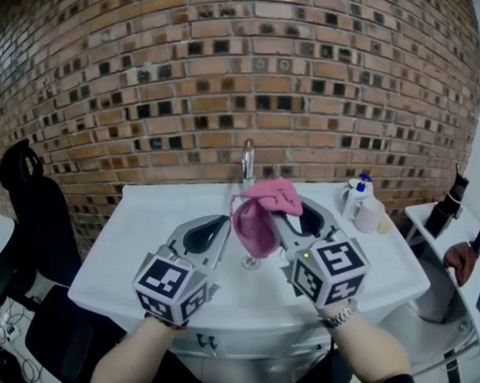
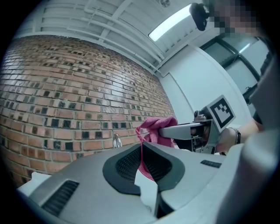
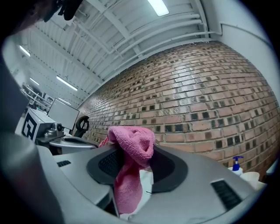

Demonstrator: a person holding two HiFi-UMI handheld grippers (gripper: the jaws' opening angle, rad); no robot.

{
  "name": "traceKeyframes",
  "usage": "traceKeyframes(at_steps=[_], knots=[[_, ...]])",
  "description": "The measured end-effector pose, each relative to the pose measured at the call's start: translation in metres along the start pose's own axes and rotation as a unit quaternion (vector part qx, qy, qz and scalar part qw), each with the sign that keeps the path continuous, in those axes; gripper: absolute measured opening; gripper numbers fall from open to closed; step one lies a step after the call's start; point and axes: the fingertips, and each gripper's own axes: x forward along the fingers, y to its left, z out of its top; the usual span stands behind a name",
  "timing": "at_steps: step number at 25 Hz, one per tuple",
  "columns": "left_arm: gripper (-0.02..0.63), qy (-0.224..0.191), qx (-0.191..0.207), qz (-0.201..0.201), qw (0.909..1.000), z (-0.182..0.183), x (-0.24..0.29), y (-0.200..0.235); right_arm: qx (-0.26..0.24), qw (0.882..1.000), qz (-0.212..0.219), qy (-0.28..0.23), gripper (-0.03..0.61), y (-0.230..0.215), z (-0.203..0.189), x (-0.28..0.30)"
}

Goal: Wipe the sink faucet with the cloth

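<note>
The left gripper [image 1: 225, 222] was pinched shut on a thin edge of the pink cloth [image 1: 259, 215]. The right gripper [image 1: 296, 212], jaws wider, clamped its bunched top above the sink [image 1: 144, 223], before the faucet [image 1: 248, 159]. 1 pump bottle [image 1: 356, 197] and 1 cup [image 1: 370, 216] stood at the sink's right, contents unseen.

Nubbly pink microfibre cloth [image 1: 259, 215] before glossy chrome metal faucet [image 1: 247, 159]; rough matt brick wall [image 1: 228, 84] behind faucet; smooth white sink counter [image 1: 144, 230] beneath.
</note>
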Motion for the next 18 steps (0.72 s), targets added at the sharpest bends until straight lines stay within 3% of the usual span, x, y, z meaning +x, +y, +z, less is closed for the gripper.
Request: traceKeyframes(at_steps=[18], knots=[[0.017,0.013,-0.002,0.018,0.9997,-0.012,0.073,0.075,-0.017,1.0,0.015,0.012,0.183,-0.047,-0.01,0.137]])
